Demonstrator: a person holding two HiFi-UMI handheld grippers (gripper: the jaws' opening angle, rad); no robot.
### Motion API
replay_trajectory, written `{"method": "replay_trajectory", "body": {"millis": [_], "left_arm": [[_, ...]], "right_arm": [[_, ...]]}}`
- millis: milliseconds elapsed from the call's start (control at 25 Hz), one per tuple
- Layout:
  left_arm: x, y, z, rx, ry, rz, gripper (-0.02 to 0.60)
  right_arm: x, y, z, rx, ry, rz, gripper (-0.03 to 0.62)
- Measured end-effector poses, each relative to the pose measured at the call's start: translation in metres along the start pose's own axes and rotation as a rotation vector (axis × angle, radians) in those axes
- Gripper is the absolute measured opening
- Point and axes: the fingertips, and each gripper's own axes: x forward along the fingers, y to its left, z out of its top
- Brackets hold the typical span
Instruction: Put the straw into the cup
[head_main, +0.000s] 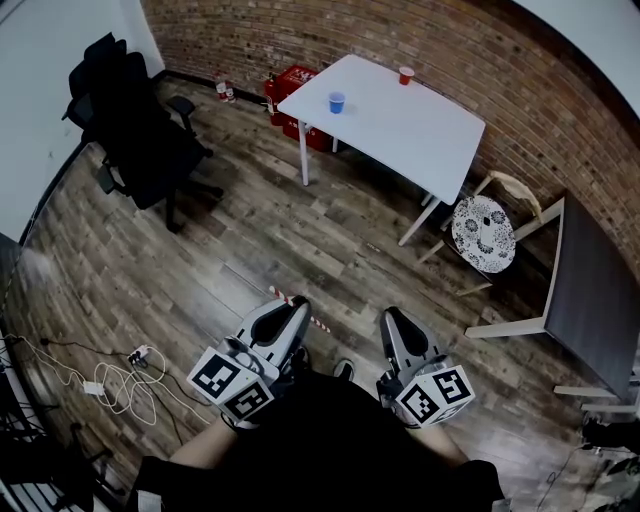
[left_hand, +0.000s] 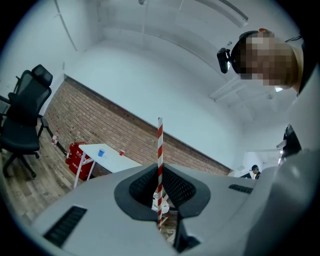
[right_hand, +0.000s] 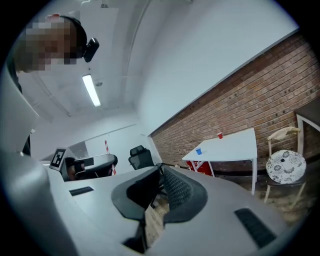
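Several ways to spoil this, mostly born of distance and a thin grip. Wide wooden floor (head_main: 250, 240) lying open between here and the white desk (head_main: 400, 130), well apart from both tools, so ample walking room straight ahead. Best to steer between the black office chair (head_main: 140, 140) on the left and the wooden chair (head_main: 485, 232) with the patterned cushion by the desk's near right corner. Dark second desk (head_main: 590, 290) off to the right, out of the line. Red crate (head_main: 292, 82) tucked under the white desk's far left side, likely to catch a foot only on an approach from there. Loose cables (head_main: 110, 385) on the floor to the left, a trip hazard if drifting that way. Left tool (head_main: 290, 312) clamped on the straw (left_hand: 160, 150), held low and close to the body. Right tool (head_main: 392, 325) pinched together on nothing, free to steady a cup. Two cups on the desk, blue cup (head_main: 336, 102) near the left edge and red cup (head_main: 405, 75) at the far edge. Unclear which one meant. Either probably light enough to tip or slide off under a clumsy poke. Long free end of the straw standing past the pads, so apt to swivel, bend or slip during the walk, then miss the rim.
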Motion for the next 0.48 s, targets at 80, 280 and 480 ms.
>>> {"method": "replay_trajectory", "body": {"millis": [80,280,480], "left_arm": [[0.0,0.005,0.003,-0.006,0.001,-0.002,0.038],[0.003,0.036,0.022,-0.01,-0.04,0.024,0.038],[-0.005,0.063,0.026,-0.047,-0.039,0.016,0.038]], "right_arm": [[0.003,0.0,-0.001,0.01,-0.001,-0.016,0.051],[0.016,-0.008,-0.005,0.022,0.011,-0.055,0.051],[0.031,-0.001,-0.016,0.028,0.044,-0.097,0.051]]}}
